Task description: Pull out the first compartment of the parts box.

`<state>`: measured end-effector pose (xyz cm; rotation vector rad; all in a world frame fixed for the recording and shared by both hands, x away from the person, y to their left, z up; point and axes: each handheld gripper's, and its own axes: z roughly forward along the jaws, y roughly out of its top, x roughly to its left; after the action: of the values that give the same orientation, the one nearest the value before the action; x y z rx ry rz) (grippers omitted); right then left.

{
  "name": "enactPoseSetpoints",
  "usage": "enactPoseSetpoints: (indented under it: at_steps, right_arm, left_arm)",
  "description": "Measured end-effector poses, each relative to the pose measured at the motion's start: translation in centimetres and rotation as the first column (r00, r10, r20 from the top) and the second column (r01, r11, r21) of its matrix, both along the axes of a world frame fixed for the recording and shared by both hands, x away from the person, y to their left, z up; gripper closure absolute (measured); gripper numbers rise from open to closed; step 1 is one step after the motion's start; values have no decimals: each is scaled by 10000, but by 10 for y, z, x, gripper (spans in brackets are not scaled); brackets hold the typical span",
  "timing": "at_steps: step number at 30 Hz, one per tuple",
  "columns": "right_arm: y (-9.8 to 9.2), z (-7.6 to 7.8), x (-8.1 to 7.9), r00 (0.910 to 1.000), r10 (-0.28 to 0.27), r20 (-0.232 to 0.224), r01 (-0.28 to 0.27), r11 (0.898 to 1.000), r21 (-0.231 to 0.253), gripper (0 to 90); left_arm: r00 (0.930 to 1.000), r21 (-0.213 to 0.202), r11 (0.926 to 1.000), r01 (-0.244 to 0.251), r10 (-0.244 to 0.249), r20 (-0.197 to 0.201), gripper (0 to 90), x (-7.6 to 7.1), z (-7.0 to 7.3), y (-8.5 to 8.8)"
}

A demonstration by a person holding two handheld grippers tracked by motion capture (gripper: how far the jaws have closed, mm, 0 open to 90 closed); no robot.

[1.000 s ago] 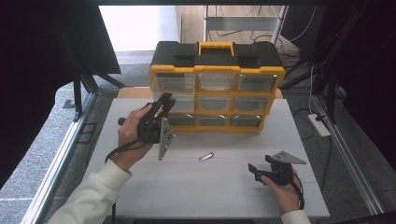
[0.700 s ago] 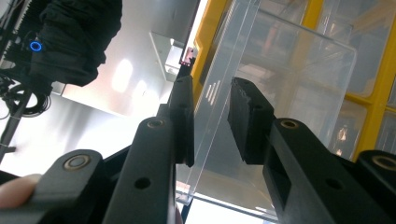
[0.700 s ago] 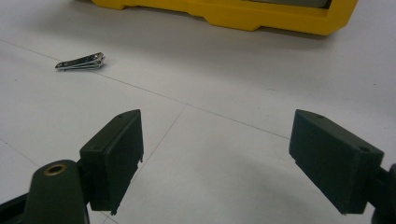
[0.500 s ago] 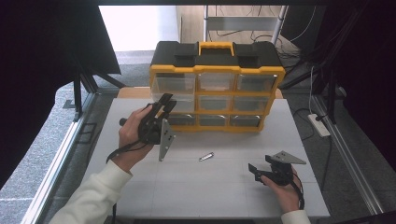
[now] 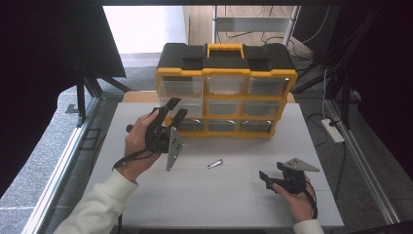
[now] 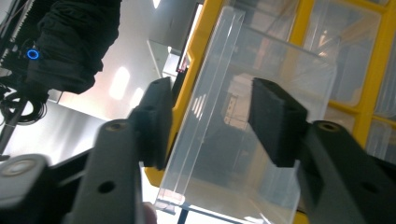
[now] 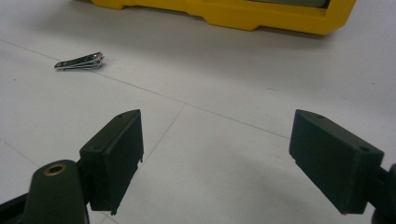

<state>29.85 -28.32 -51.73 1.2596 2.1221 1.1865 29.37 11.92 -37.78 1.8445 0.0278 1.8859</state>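
Observation:
A yellow and black drawer organizer (image 5: 226, 73) stands at the back of the white table (image 5: 219, 204). My left gripper (image 5: 178, 107) is up against its left column, at the clear middle drawer (image 5: 190, 103). In the left gripper view that clear drawer (image 6: 224, 154) sticks out between the jaws of the left gripper (image 6: 210, 119). The jaws have just been opening and the pads stand off its walls. A small metal nail clipper (image 5: 215, 163) lies on the table. My right gripper (image 5: 272, 171) rests low at the front right, open and holding nothing, with the nail clipper (image 7: 79, 61) ahead of it to the left.
The organizer holds three rows of clear drawers under a black lid with a yellow handle (image 5: 225, 48). A power strip (image 5: 332, 130) and cables lie on the floor to the right. Metal table rails (image 5: 63, 161) run along both sides.
The left gripper's jaws stand wider apart than before, still at the clear drawer. Neither hand has shifted and the nail clipper lies where it was.

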Motion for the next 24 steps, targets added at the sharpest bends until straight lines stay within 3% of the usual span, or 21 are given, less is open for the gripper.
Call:
enactPoseSetpoints:
  at_steps: [5, 11, 15, 19, 24]
  right_arm:
    - [0, 0, 0, 10000, 23, 8, -23, 10000, -21, 178]
    - [0, 0, 0, 10000, 23, 0, -23, 10000, -30, 178]
    - [0, 0, 0, 10000, 18, 6, -18, 10000, -41, 177]
    - [0, 0, 0, 10000, 15, 10, -15, 10000, -46, 176]
    - [0, -1, 1, 10000, 25, -21, -25, 10000, -28, 176]
  left_arm:
    - [9994, -243, 9994, 252, -258, -242, 371, -4, -2, 0]
    - [9953, -377, 9975, 604, -631, -738, 290, -9, -7, 2]
    - [9895, -132, 9970, 758, -768, -1222, 227, -11, -12, 3]
    - [9835, -166, 9968, 786, -803, -1619, 208, -13, -18, 4]
    - [9708, -101, 9963, 849, -850, -2241, 200, -14, -26, 4]
